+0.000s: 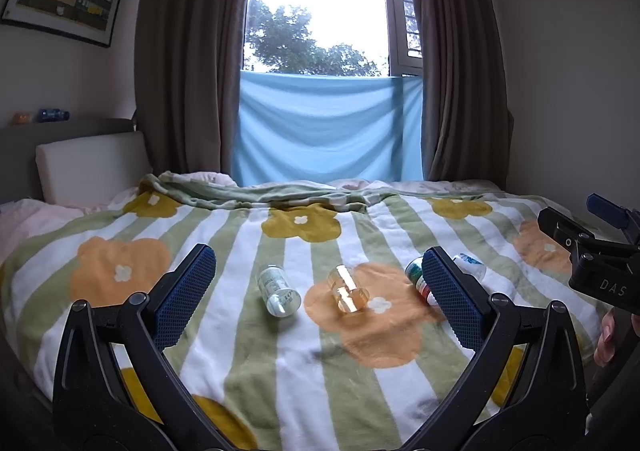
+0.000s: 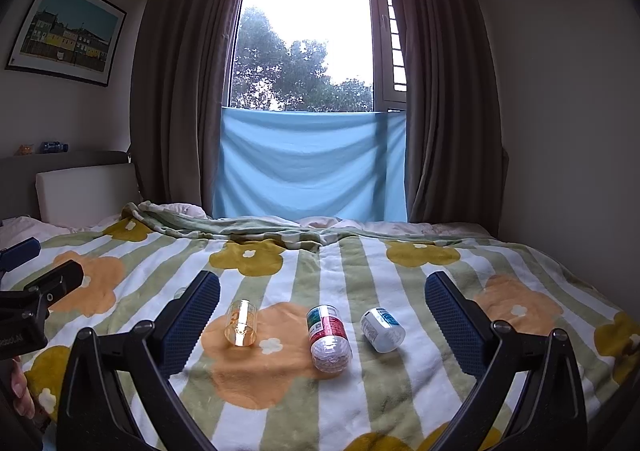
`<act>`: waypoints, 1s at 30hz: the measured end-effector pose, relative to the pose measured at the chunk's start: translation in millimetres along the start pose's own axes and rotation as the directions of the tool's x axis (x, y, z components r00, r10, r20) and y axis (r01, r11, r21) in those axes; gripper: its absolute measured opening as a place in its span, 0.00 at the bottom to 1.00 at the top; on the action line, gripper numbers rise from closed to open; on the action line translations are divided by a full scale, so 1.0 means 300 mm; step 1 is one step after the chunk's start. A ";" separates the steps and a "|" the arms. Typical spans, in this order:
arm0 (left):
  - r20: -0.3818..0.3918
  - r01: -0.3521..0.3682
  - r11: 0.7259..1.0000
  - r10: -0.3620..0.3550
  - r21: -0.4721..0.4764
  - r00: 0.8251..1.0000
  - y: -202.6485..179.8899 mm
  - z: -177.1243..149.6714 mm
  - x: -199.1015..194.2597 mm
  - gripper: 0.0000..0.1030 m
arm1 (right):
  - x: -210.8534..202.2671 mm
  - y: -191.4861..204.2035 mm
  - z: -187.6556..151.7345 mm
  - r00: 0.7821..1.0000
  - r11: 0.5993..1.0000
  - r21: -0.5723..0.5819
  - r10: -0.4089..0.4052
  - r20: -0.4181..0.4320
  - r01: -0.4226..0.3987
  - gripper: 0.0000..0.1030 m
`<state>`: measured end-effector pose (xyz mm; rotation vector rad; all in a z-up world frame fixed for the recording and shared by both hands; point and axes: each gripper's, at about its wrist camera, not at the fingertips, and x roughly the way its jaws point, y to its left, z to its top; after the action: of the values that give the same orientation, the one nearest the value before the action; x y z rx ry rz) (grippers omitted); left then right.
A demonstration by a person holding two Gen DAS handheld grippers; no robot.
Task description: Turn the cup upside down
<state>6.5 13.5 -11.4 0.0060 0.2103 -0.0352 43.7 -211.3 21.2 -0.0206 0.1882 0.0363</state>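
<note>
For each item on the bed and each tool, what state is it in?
amber cup: on its side
green-labelled cup: on its side
red-labelled cup: on its side
blue-labelled cup: on its side
left tool: open, empty
right tool: open, empty

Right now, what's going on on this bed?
Nothing is held yet. A person has a gripper in each hand; the left gripper and right gripper both hang open above the blanket. Four cups lie on their sides there: a clear cup, an amber cup, a red cup and a white cup. None is flipped.
</note>
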 end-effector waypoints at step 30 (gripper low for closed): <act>-0.002 0.002 1.000 -0.002 0.000 1.000 -0.005 -0.007 0.003 1.00 | -0.002 0.012 -0.004 1.000 1.000 0.007 -0.002 0.004 0.002 1.00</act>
<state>6.8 12.2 -13.5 0.0055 0.2119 -0.0369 42.9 -207.6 20.1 -0.0136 0.1845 0.0334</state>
